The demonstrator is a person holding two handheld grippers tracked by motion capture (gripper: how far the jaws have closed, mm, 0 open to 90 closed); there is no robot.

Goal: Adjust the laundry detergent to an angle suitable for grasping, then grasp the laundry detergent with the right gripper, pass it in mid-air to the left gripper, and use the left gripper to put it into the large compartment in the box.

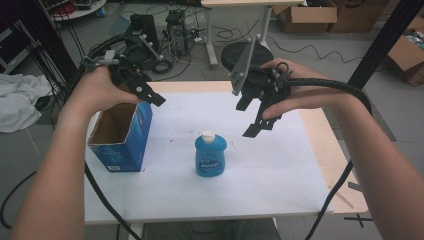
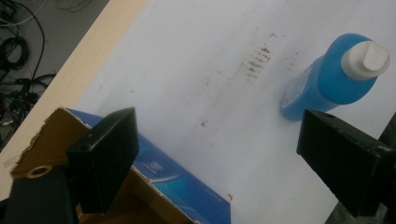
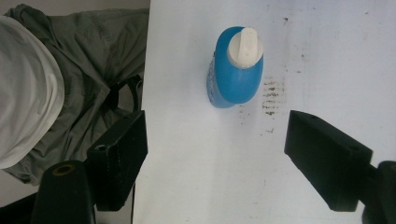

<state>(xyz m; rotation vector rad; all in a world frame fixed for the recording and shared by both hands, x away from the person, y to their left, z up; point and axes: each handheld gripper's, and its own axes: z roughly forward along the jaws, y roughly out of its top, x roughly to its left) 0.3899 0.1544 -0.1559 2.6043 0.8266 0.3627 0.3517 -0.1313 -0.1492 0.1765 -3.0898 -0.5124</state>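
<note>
Blue plastic bottle with white cap (image 1: pixel 210 155) stands upright mid-desk (image 1: pixel 280 170), clear of everything, presumably free for a pick. Open-topped blue cardboard box (image 1: pixel 122 137) sits just left, likely its destination. Left gripper (image 1: pixel 145 92) hovers above the box, jaws wide, holding nothing. Right gripper (image 1: pixel 257 117) hangs above the bottle, jaws spread, empty.

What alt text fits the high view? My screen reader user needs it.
A blue bottle stands upright on a white table, beside an open blue box. Above them a person holds the left gripper and right gripper, both open and empty.
</note>
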